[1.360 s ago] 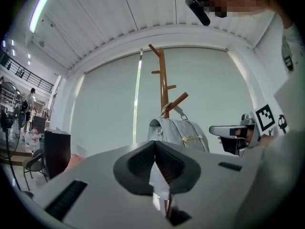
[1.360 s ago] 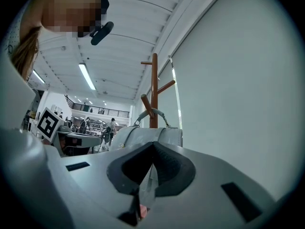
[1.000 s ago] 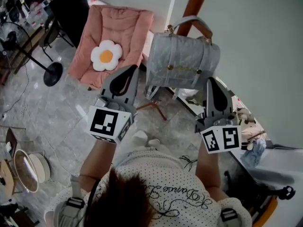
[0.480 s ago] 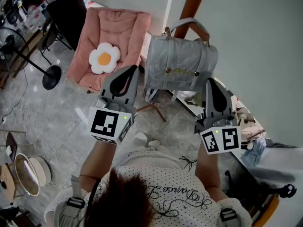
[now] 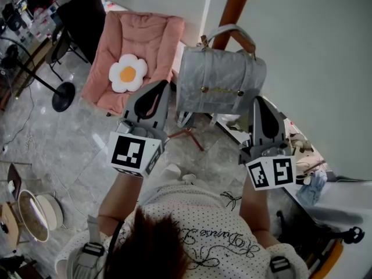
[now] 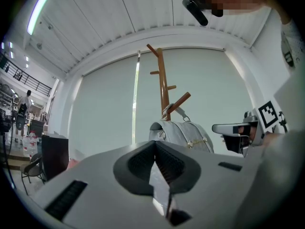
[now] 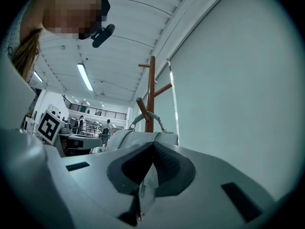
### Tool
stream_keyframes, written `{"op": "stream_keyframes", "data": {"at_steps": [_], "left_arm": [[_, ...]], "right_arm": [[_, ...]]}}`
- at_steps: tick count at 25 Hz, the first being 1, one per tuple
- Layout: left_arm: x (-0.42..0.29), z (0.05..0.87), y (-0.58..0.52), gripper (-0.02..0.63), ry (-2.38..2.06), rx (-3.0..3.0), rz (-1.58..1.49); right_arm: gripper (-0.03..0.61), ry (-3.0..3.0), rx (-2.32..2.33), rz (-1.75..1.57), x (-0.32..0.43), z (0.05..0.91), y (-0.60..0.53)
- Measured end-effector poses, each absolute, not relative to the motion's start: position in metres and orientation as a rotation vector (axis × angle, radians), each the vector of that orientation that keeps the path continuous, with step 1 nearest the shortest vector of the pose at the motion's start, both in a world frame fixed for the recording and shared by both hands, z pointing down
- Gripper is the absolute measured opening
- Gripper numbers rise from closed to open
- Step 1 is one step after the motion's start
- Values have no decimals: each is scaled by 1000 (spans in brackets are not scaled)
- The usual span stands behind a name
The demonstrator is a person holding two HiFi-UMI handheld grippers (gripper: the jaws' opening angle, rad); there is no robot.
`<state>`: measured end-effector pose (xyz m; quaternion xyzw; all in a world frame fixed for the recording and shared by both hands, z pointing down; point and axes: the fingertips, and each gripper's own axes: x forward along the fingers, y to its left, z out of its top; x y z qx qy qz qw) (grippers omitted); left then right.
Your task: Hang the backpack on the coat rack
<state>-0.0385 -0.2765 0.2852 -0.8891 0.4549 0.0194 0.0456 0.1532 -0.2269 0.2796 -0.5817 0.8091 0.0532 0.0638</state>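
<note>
Six things are showing here.
One grey quilted backpack (image 5: 218, 86), one brown wooden coat rack (image 5: 235, 4), one pink padded chair (image 5: 148, 39), one white flower-shaped cushion (image 5: 128, 73), and two grey grippers: left gripper (image 5: 162, 84), right gripper (image 5: 258, 99).

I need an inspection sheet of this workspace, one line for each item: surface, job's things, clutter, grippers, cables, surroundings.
Surface: grey tiled floor.
Job's things: grey backpack hangs by its handle on a peg of the brown coat rack.
Clutter: pink chair with flower cushion; fan stand beside it.
Grippers: left gripper and right gripper both shut, nothing between the jaws, in front of the backpack.
Cables: one thin line, likely a cable, on the floor near the fan stand.
Surroundings: pale wall behind the rack; dark cabinet and desks far left.
</note>
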Motion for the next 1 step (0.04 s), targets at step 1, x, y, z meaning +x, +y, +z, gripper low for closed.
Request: {"op": "stream_keyframes", "data": {"at_steps": [1], "left_arm": [[-38,285,-276,5,1390,-2717,60]], "right_arm": [[12,2443,-1756,161,154,280,-227]]}}
